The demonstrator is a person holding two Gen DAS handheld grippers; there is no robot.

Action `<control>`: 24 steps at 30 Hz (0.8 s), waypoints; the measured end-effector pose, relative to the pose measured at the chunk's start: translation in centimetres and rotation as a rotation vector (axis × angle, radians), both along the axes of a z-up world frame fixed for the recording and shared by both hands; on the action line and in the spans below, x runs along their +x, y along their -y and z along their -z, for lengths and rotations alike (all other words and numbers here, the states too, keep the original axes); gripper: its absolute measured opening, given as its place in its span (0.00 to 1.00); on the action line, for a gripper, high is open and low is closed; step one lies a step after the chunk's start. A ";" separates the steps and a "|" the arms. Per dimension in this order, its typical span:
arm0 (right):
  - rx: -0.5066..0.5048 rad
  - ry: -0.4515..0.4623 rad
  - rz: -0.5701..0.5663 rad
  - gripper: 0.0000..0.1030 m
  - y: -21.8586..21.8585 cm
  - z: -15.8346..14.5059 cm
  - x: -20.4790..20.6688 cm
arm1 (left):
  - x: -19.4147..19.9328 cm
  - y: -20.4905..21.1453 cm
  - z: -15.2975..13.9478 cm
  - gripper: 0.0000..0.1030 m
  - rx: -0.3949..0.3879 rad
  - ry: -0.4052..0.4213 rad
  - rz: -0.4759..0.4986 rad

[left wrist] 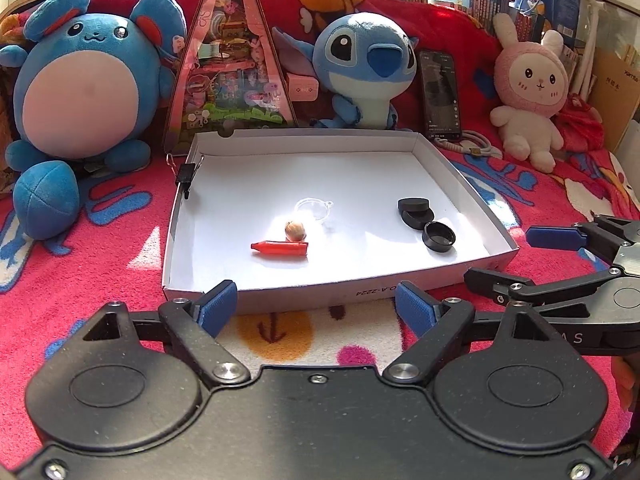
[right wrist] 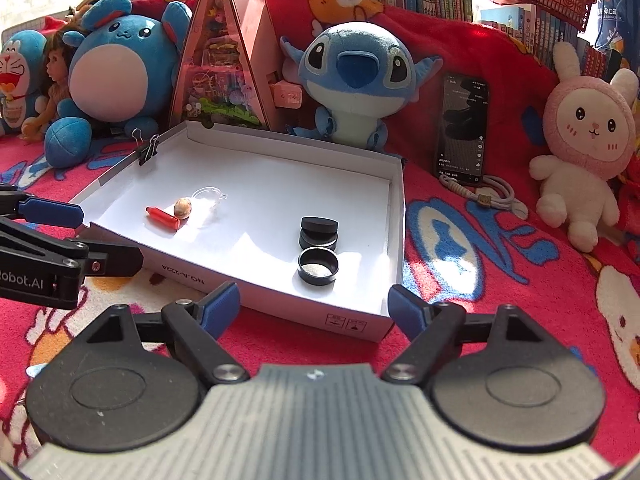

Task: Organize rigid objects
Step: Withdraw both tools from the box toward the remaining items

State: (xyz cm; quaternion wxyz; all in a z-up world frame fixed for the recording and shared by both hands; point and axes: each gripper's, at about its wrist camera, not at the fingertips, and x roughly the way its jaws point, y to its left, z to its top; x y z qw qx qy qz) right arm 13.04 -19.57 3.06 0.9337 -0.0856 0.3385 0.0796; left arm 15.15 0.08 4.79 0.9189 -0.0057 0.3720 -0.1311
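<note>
A shallow white box (left wrist: 460,168) lies on a red blanket. Inside it are a red crayon-shaped piece (left wrist: 280,248), a small tan bead (left wrist: 295,231) touching it, a clear round plastic shell (left wrist: 314,209), two stacked black round lids (left wrist: 415,211) and an open black round tin (left wrist: 439,237). My left gripper (left wrist: 316,304) hangs open just before the box's front wall, with nothing between its fingers. My right gripper (right wrist: 314,308) is open and empty at the box's near right corner (right wrist: 384,320), close to the open tin (right wrist: 318,267). Each gripper shows at the edge of the other's view.
A black binder clip (left wrist: 188,174) grips the box's left wall. Behind the box stand two blue plush toys (left wrist: 84,80), a pink triangular display case (left wrist: 232,72), a phone (left wrist: 440,92) with a coiled cable and a pink rabbit plush (left wrist: 528,96). Bookshelves line the back.
</note>
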 end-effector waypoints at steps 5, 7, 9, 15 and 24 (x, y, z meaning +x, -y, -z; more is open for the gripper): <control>0.000 0.016 -0.010 0.87 0.1 0.1 -1.4 | -1.5 -0.3 -0.1 0.83 -0.013 0.000 0.010; 0.005 0.022 -0.007 0.88 0.3 0.2 -1.8 | -2.0 -0.4 -0.1 0.83 -0.018 0.002 0.011; 0.012 0.028 -0.003 0.88 0.5 0.2 -2.2 | -2.7 -0.5 -0.2 0.84 -0.019 0.008 0.013; 0.033 0.038 -0.004 0.90 1.1 0.3 -3.4 | -4.0 -0.6 0.0 0.84 -0.032 0.000 0.027; 0.044 0.051 -0.011 0.91 1.4 0.3 -4.8 | -6.0 -0.8 -0.1 0.84 -0.061 0.001 0.037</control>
